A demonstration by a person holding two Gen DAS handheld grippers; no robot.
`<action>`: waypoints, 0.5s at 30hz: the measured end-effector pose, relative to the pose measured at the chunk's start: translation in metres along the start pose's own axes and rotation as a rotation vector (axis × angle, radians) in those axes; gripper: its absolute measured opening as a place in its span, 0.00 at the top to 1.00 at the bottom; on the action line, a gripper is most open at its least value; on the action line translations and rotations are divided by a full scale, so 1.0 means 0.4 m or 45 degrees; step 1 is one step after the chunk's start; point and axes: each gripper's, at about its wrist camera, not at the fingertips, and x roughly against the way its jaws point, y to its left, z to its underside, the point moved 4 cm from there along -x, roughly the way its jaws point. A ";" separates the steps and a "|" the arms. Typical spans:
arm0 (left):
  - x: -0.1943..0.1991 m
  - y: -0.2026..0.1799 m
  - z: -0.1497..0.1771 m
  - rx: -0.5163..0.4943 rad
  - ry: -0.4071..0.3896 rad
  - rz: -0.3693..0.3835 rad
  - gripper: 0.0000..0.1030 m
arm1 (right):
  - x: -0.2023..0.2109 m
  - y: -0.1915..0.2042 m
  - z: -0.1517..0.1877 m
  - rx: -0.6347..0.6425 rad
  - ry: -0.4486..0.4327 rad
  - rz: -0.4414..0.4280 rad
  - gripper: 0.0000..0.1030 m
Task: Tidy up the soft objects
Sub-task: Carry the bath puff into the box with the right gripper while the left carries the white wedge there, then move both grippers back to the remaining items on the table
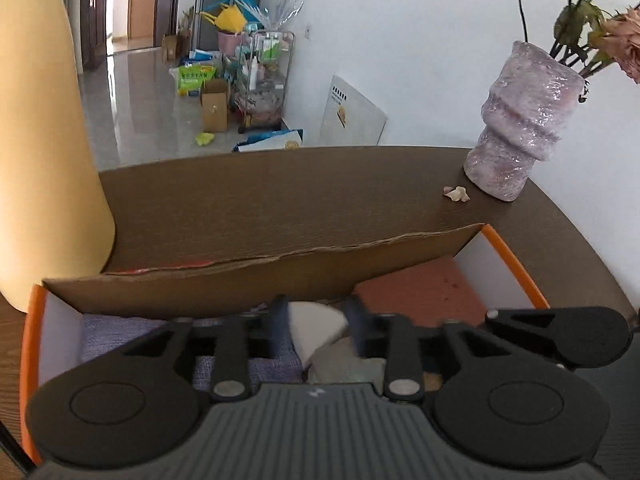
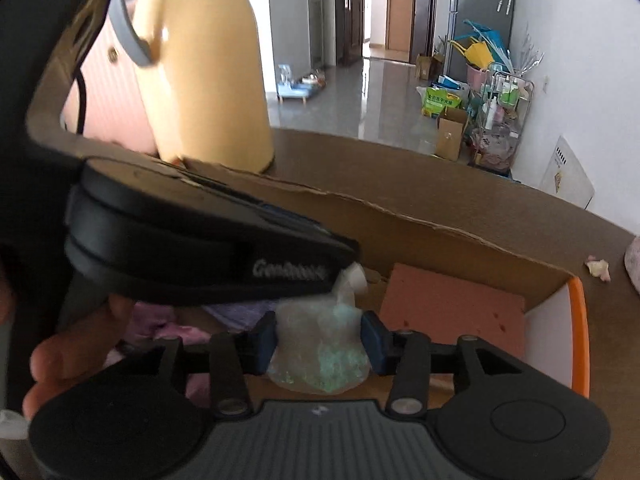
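Note:
A cardboard box [image 1: 260, 280] with an orange rim [image 2: 580, 320] stands on the dark table. In it lie a pink foam sheet [image 1: 420, 292] [image 2: 452, 312], a lavender cloth [image 1: 120, 336] and a grey piece [image 1: 344, 364]. My left gripper [image 1: 318, 320] hangs over the box with its jaws apart; a white foam wedge [image 1: 316, 332] lies between the fingers, and the pads do not press it. My right gripper [image 2: 319, 342] is shut on a translucent, shimmering soft lump [image 2: 320, 348] above the box floor. The left gripper's black body [image 2: 200, 248] and a person's hand [image 2: 80, 352] fill the right wrist view's left side.
A tall yellow cylinder [image 1: 40, 140] [image 2: 208, 68] stands just behind the box's left end. A lilac vase [image 1: 524, 120] with dried flowers and a few fallen petals [image 1: 456, 194] sit at the table's [image 1: 280, 192] back right. Beyond the table are floor clutter and a white wall.

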 end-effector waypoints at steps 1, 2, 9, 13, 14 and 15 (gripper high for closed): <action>-0.004 0.007 0.002 0.006 -0.001 0.003 0.62 | -0.005 0.006 -0.005 0.010 0.003 0.015 0.50; 0.000 0.010 0.005 0.000 -0.007 0.001 0.61 | -0.006 0.009 -0.008 0.013 0.004 0.023 0.44; 0.111 0.024 -0.002 -0.007 -0.075 -0.038 0.60 | 0.073 0.025 -0.012 0.021 -0.032 0.070 0.39; 0.261 0.019 -0.006 -0.027 -0.162 -0.084 0.48 | 0.224 0.014 -0.006 0.008 -0.115 0.105 0.39; 0.305 0.017 -0.002 -0.041 -0.187 -0.100 0.46 | 0.267 0.010 -0.003 0.005 -0.139 0.120 0.37; 0.355 0.015 0.007 -0.057 -0.217 -0.117 0.43 | 0.322 0.007 0.004 0.003 -0.168 0.142 0.35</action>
